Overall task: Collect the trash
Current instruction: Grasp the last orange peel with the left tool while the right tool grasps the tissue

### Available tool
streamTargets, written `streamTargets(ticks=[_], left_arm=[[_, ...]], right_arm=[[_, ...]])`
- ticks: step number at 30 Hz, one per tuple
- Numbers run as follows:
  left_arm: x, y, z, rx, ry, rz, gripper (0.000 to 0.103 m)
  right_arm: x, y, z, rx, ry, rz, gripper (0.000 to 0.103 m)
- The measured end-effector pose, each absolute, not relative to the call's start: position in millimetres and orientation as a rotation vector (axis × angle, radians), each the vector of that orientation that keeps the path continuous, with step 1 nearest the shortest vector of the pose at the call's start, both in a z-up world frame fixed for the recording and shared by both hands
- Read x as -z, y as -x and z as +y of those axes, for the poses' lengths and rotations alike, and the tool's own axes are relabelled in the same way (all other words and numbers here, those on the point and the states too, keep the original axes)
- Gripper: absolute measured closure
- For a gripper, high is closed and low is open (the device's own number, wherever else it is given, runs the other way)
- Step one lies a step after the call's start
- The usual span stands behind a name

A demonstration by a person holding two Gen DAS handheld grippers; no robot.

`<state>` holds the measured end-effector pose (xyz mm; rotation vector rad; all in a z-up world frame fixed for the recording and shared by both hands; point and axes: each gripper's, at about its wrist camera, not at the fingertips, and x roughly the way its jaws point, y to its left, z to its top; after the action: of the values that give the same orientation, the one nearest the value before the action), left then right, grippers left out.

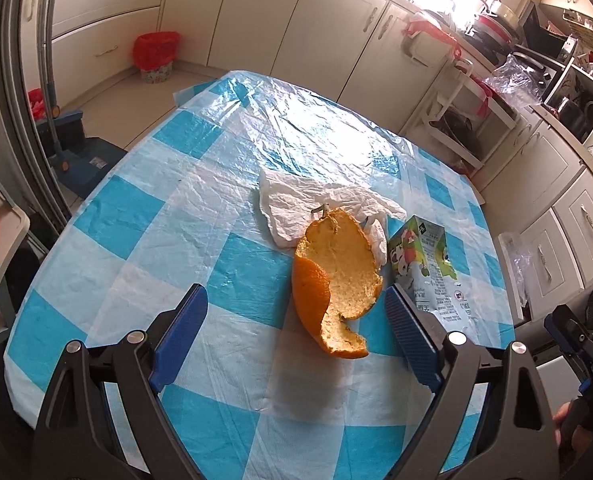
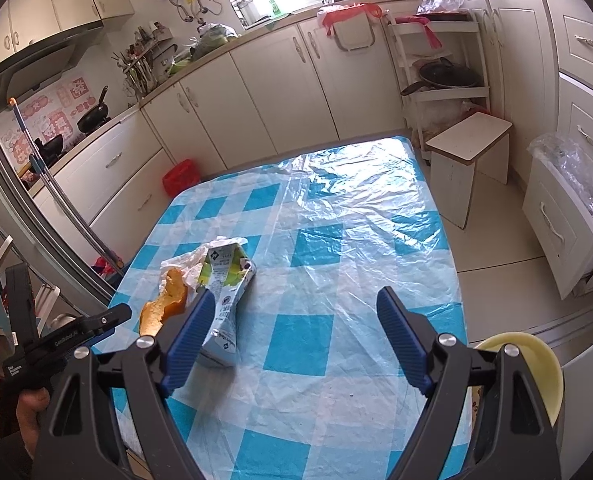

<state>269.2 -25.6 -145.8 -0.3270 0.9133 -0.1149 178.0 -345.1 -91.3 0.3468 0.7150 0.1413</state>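
Left gripper (image 1: 296, 340), wide open and empty, frames the peel (image 1: 336, 280), lying lengthwise between its 2 fingers, off-centre towards the right one; right gripper (image 2: 296, 336), also open and empty, is farther off.

Glossy crinkled plastic tablecloth (image 1: 184, 216), pithy matt orange peel (image 1: 336, 276), printed paper carton (image 2: 226, 292) (crushed), crumpled tissue (image 1: 296, 204)

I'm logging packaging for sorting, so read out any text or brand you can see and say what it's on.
"GenRobot.AI": on the black left gripper body, seen from the right wrist.
Crushed green-and-white drink carton: printed lines and a small logo, too small and blurred to read.
Red-and-white wall stickers: characters not legible.
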Motion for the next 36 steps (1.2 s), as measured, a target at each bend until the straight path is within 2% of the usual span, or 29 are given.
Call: streamTargets(ticks=[7,25,28,29,32,36], left_arm=[[158,-280,-39,0.12,0.314,0.934,0.018],[162,-286,-60,0.168,0.261,0.94,0.042],[163,-285,-62,0.175,0.252,0.942,0.049],[163,-285,-62,0.18,0.248,0.943,0.054],[161,-282,-63,0.195,0.221,0.937,0.077],[155,-276,-47,0.205,0.198,0.946,0.091]], right_arm=[[93,-184,-346,-0.15,-0.359,0.717,0.023],[95,-187,-346,-0.165,-0.378,0.722,0.023],[95,-187,-347,-0.164,-0.38,0.723,0.023],[95,-187,-347,-0.164,-0.38,0.723,0.023],[95,-187,-347,-0.165,-0.379,0.722,0.023],[93,-188,-346,-0.167,-0.362,0.71,0.023]])
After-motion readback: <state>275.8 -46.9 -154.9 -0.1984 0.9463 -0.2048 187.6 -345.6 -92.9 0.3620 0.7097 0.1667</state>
